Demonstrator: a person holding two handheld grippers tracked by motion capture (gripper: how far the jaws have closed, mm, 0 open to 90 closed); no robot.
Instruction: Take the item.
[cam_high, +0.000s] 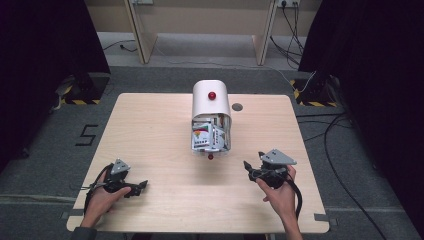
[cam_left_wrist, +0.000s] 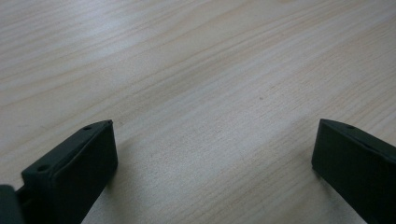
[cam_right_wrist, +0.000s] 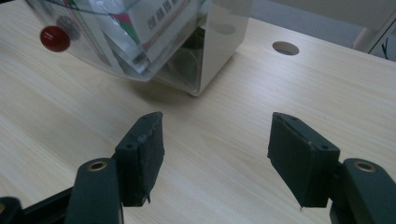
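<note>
High view, nearest edge first: two forearms come in from the bottom, each hand holding a gripper above the pale wooden table (cam_high: 150, 130). At the near left corner, the left gripper (cam_high: 141, 186) lies low over the wood with its jaws pointing right; the left gripper view has those jaws spread wide with bare wood between them. On the other side, the right gripper (cam_high: 252, 167) points toward the table's middle, its grey plate on top. The right gripper view has its jaws parted about halfway, nothing between the pads (cam_right_wrist: 144, 154), and bare wood below them. Just beyond the right gripper, near the table's centre, stands the box (cam_high: 211, 120), a white container with a rounded lid and a red knob (cam_high: 212, 95) on top. Its clear front flap (cam_right_wrist: 116, 42) hangs open toward the person, printed packets are visible inside, and a second red knob (cam_right_wrist: 54, 38) sits on the flap's lower edge. Past the box, a round hole (cam_high: 237, 106) lies in the tabletop, with grey floor and cables behind.
</note>
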